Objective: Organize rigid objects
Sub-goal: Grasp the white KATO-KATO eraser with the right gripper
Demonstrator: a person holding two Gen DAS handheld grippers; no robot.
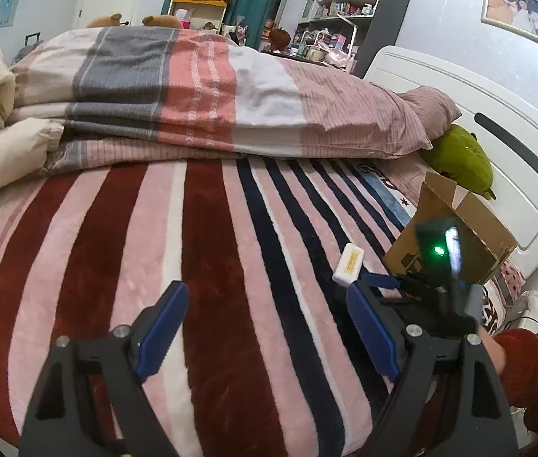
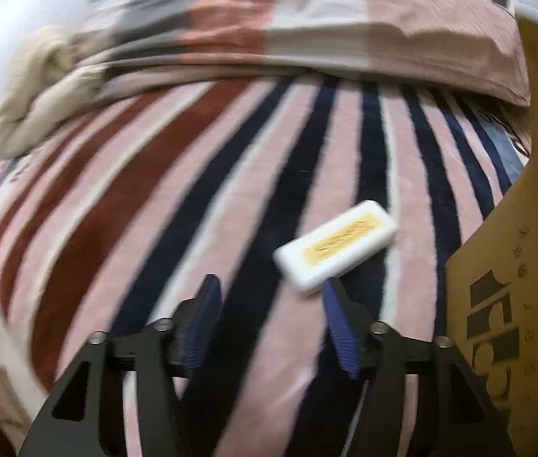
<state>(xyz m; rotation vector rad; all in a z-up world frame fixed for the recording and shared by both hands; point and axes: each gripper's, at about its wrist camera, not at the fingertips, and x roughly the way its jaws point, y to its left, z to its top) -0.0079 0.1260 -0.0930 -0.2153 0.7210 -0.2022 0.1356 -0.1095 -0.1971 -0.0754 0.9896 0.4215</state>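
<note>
Now | cardboard box point(image 2: 516, 266) contents hidden | white case point(image 2: 335, 245) beside it on blanket point(image 2: 192, 209) | both tools spread wide

A small white rectangular case point(image 2: 335, 245) with rounded corners lies flat on the striped blanket point(image 2: 208, 205), its broad face up. This face carries a yellow label with dark print, too blurred to read. The case rests across a pink stripe and a dark navy stripe, turned diagonally to them. Just beside it stands an open brown cardboard box point(image 2: 513, 304) with black printed shapes on its wall; the two do not touch.
</note>
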